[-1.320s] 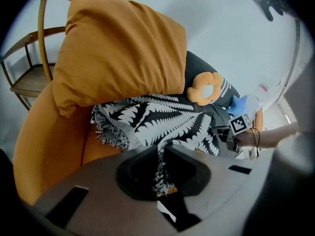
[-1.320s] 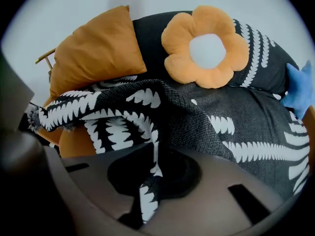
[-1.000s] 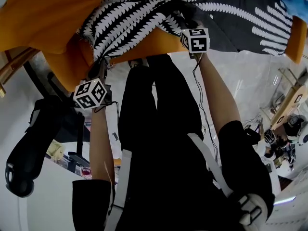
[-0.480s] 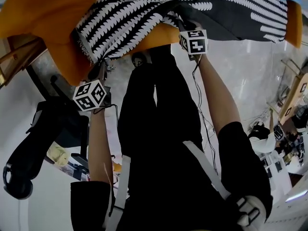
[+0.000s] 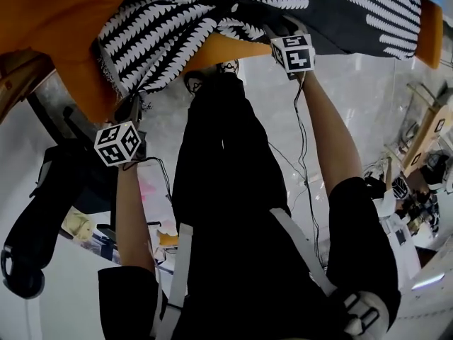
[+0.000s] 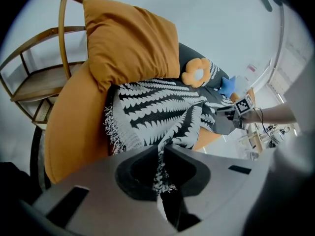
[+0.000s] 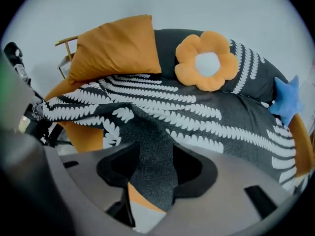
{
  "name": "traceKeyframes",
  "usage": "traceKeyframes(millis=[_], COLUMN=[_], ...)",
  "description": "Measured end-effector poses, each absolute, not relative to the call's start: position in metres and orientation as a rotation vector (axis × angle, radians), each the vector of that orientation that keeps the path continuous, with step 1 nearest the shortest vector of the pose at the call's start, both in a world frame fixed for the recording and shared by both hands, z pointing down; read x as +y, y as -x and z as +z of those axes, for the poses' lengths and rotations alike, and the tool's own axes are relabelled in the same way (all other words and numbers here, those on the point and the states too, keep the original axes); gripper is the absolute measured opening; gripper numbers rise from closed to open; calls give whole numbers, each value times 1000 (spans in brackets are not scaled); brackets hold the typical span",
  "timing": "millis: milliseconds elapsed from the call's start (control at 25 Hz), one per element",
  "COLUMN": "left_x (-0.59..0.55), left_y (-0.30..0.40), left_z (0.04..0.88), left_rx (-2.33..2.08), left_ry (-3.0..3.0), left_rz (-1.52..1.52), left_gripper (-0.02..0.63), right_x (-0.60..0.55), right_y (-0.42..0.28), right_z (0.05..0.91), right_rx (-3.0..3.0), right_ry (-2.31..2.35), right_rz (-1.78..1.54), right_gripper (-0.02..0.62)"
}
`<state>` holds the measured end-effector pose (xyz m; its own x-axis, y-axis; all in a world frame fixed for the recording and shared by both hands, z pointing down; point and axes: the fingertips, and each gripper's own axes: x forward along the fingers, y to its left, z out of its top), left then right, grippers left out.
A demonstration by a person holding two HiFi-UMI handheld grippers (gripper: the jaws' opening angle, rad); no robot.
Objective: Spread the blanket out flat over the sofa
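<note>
A black blanket (image 5: 212, 13) with white fern stripes lies over the orange sofa (image 5: 64, 20), its front part bunched in folds. My left gripper (image 6: 160, 154) is shut on the blanket's (image 6: 162, 107) fringed front corner, near the sofa's left end. In the head view it (image 5: 133, 108) sits below that hanging corner. My right gripper (image 7: 152, 166) is at the seat's front edge, its jaws opening. A dark fold of the blanket (image 7: 152, 151) still droops between them, and the pads stand off it. In the head view the right gripper (image 5: 274, 32) touches the blanket's front edge.
An orange cushion (image 7: 115, 45), a flower pillow (image 7: 206, 60) and a blue star pillow (image 7: 285, 100) rest on the sofa. A wooden shelf (image 6: 34, 77) stands left of it. The person's legs (image 5: 226, 176) are close to the seat front. Cables (image 5: 301, 161) lie on the floor.
My left gripper has drawn the blanket corner a little to the left. The right gripper has shifted slightly up and right along the seat's front edge.
</note>
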<state>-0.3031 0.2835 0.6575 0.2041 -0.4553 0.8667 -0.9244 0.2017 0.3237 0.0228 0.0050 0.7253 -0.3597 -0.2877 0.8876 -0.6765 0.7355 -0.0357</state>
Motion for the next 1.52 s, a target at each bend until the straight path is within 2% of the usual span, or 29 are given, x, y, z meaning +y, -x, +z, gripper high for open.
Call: traceKeyframes(millis=[240, 360, 440, 520, 600, 800, 880, 960, 1000, 1120, 1240, 1520], left_x=[252, 228, 226, 236, 246, 220, 204, 194, 191, 176, 155, 144], left_y=[324, 320, 323, 330, 333, 319, 307, 301, 300, 293, 265, 219], left_z=[663, 674, 678, 682, 690, 708, 718, 724, 724, 723, 732, 810], left_rx=[-1559, -1601, -1606, -1596, -1575, -1552, -1519, -1500, -1498, -1504, -1430, -1218], left_ry=[-1343, -1302, -1291, -1292, -1284, -1254, -1305, -1347, -1358, -1406, -1513, -1529], left_rz=[653, 678, 679, 690, 722, 758, 753, 799, 830, 937, 1007, 1142], left_gripper=[49, 49, 49, 49, 49, 52, 122, 244, 280, 318, 328, 370], right_x=[-72, -93, -90, -76, -61, -65, -70, -70, -67, -58, -55, -42], right_y=[13, 15, 18, 21, 20, 14, 10, 10, 11, 13, 7, -1], right_z=[780, 812, 819, 819, 819, 841, 840, 835, 833, 826, 816, 805], right_rx=[-2046, -2029, -2001, -1981, -1973, -2009, -2022, -2035, -2038, -2043, -2049, -2069], right_ry=[-488, -335, -293, -302, -326, -312, -328, -348, -356, -373, -397, -406], right_rz=[386, 339, 341, 369, 404, 486, 494, 505, 517, 567, 604, 700], right_gripper=[279, 273, 208, 95, 25, 23, 23, 23, 23, 23, 23, 23])
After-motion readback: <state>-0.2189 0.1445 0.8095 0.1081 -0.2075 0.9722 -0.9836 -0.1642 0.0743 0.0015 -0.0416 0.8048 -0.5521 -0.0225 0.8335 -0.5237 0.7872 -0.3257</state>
